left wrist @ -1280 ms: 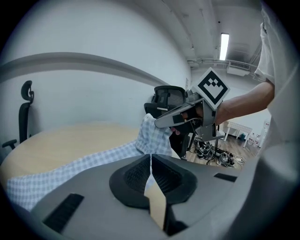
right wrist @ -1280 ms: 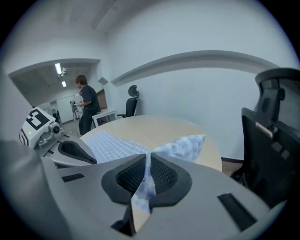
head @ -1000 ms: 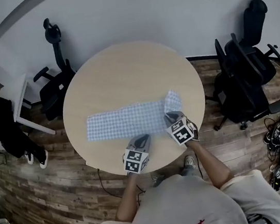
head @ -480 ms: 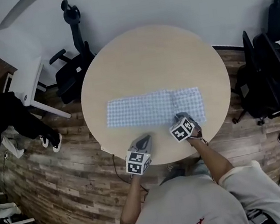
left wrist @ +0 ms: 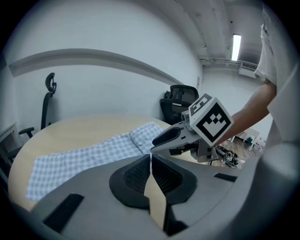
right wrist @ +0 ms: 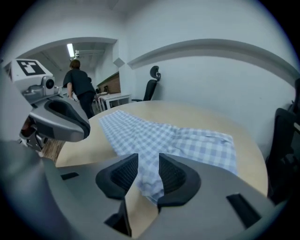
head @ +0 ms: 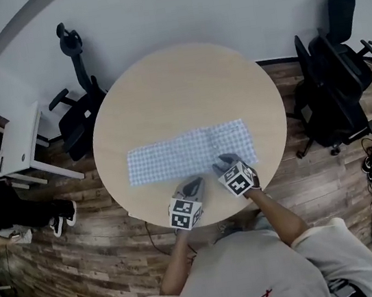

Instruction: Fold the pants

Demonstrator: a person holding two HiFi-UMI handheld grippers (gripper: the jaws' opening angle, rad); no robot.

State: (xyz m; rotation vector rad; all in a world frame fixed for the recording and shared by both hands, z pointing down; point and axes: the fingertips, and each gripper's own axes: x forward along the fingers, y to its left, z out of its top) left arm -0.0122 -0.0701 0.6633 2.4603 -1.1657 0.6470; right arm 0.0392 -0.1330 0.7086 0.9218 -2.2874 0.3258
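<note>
**Inspector:** Position of the pants?

**Operator:** The pants (head: 187, 154), in blue-and-white check, lie flat in one long strip on the round wooden table (head: 183, 82). The strip runs left to right through the middle of the head view, with the broader end at the right. Its lower edge sits a little inside the table's lower rim.

**Inspector:** Your right tongs?

**Operator:** My right gripper (head: 224, 165) stands at the strip's lower edge, right of centre, and is pointed down at the cloth. Its jaws have just been opening and now stand apart. A rumpled bit of the checked edge lies in the gap, and the pads are not pressing on it.

**Inspector:** And the left?

**Operator:** My left gripper (head: 193, 186) is just to the lower left of the right one, over bare wood by the cloth's lower edge. Its jaws are closed together with nothing between them. I cannot tell whether its tip touches the cloth.
</note>
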